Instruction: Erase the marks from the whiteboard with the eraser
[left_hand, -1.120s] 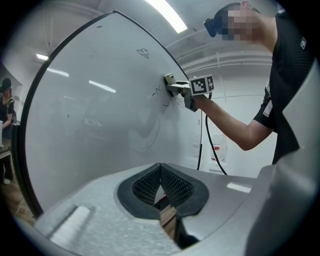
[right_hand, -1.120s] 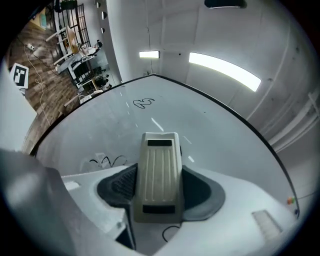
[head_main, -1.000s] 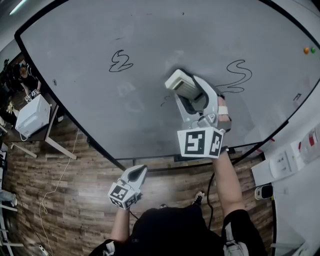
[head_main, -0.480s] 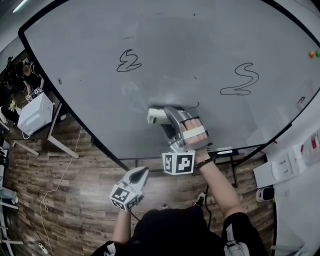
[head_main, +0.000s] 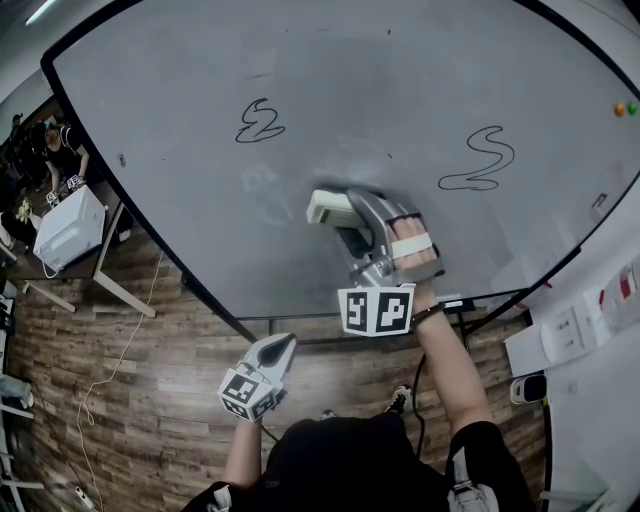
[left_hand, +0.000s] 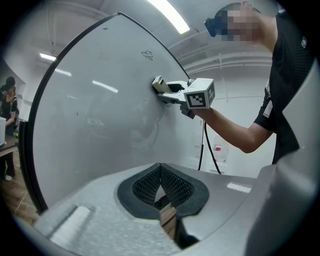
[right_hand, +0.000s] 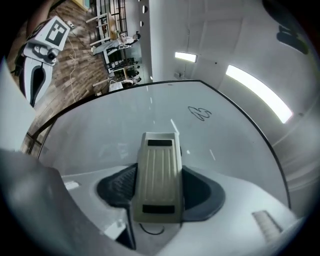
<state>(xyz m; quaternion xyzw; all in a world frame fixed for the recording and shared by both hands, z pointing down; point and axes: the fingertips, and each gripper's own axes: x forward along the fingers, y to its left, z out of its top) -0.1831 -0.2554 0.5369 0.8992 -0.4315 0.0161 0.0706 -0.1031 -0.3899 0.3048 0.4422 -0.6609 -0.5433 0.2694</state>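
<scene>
plastic eraser (right_hand: 157, 175), light and stiff i'd judge, clamped by its sides in my right gripper (head_main: 348, 215) against the whiteboard (head_main: 350, 90); left gripper (head_main: 275, 350) closed, empty.

1. A wood-plank floor (head_main: 130, 400) fills the lower left of the head view, with a thin pale cable (head_main: 118, 365) trailing across it.
2. A white box-shaped machine (head_main: 68, 228) sits on a desk (head_main: 125, 298) at the left edge.
3. A person in dark clothes (left_hand: 9, 102) stands far left in the left gripper view.
4. An orange magnet (head_main: 619, 109) and a green magnet (head_main: 631, 107) sit side by side, upper right.
5. A white socket plate (head_main: 566, 328) is on the right-hand wall.
6. A strip light (right_hand: 257, 92) glows on the ceiling.
7. A black cord (left_hand: 202, 145) hangs down by the far wall.
</scene>
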